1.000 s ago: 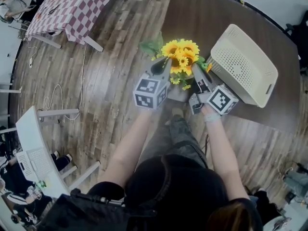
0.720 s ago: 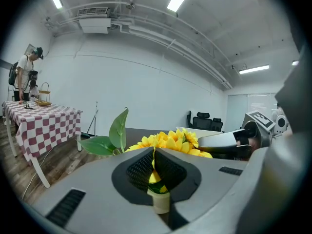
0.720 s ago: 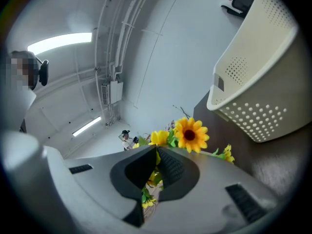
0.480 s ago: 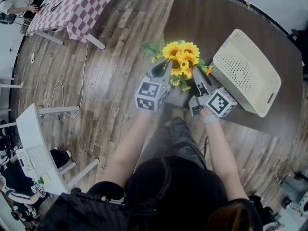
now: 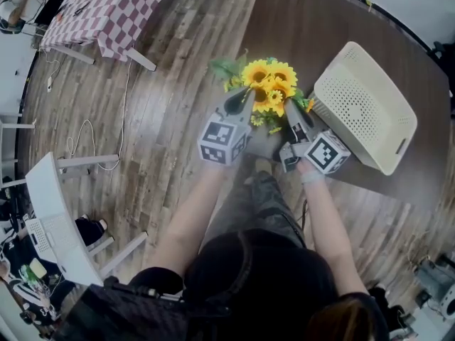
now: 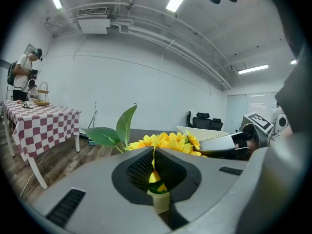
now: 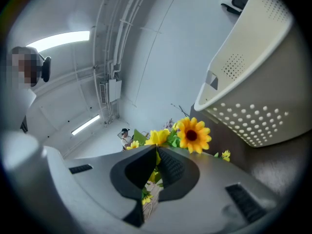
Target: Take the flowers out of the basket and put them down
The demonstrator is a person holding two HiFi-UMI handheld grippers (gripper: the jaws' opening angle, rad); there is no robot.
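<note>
The flowers (image 5: 269, 84) were a small bunch of artificial sunflowers, bright yellow with dark orange centres and a few smaller yellow blooms. Broad green leaves (image 5: 225, 68) stuck out on the bunch's left side. The bunch hung at the near edge of the dark round surface (image 5: 313, 27), just left of the basket (image 5: 362, 105), out of it and apart from it. The basket was cream plastic with perforated walls and lay on the surface, its bottom toward the head camera.

From above, the stems were hidden under the two tools. It could not be told there whether the bunch touched the surface or hung clear of it. The basket's opening was turned away from the head view, and only part of its rim showed in the right gripper view.

The left tool (image 5: 245, 96) had its pads pressed almost together. A thin strip of stem and petal was pinched in the slit, and yellow heads rose just beyond the tips. The right tool (image 5: 290, 106) was clamped the same way on the stems from the other side. Both forearms (image 5: 186, 215) reached forward from the body. The tools converged on the base of the bunch, one at its left and one at its right, marker cubes facing up.
</note>
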